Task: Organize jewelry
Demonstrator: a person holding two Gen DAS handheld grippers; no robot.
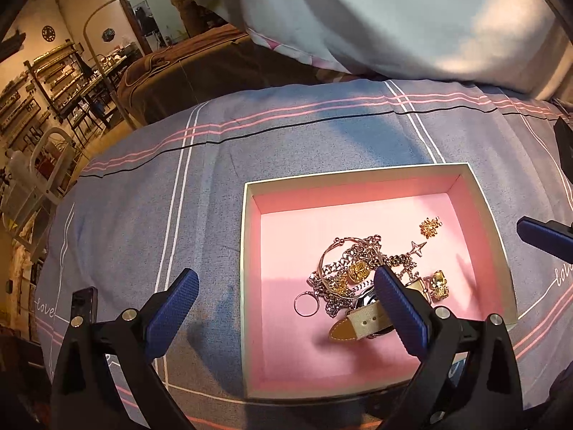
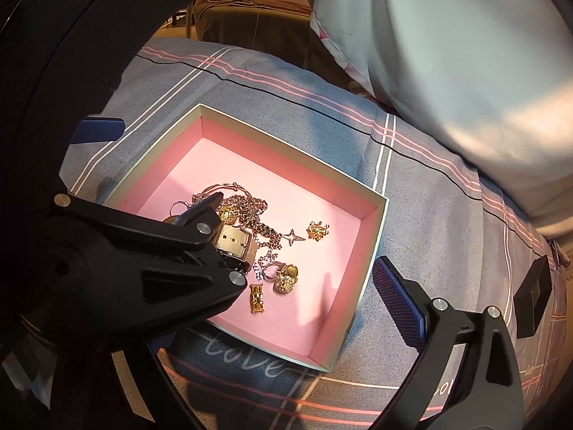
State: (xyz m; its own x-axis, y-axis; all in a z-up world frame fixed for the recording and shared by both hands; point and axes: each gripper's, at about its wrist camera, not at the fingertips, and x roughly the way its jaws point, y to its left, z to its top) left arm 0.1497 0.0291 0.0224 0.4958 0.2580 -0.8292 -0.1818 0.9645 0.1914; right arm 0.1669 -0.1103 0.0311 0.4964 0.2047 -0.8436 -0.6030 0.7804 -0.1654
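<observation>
A pink-lined open box (image 1: 250,251) (image 2: 361,251) sits on the grey striped bedspread. It holds a tangle of silver chains (image 1: 343,265) (image 2: 250,215), a watch with a cream strap (image 1: 361,322) (image 2: 234,242), gold rings (image 1: 438,283) (image 2: 286,277), a gold clasp (image 2: 257,297), a star charm (image 1: 417,247) (image 2: 293,237) and a gold flower brooch (image 1: 429,227) (image 2: 317,231). My left gripper (image 1: 283,294) is open, its right finger (image 1: 397,308) over the watch. My right gripper (image 2: 229,268) is open by the box's right side; the left gripper's arm hides its left finger.
A white pillow (image 1: 429,18) (image 2: 465,53) lies behind the box. A small black box (image 2: 531,297) (image 1: 564,143) rests on the bedspread at the right. A dark phone (image 1: 83,304) lies at the left. A brown bed and shelves stand beyond.
</observation>
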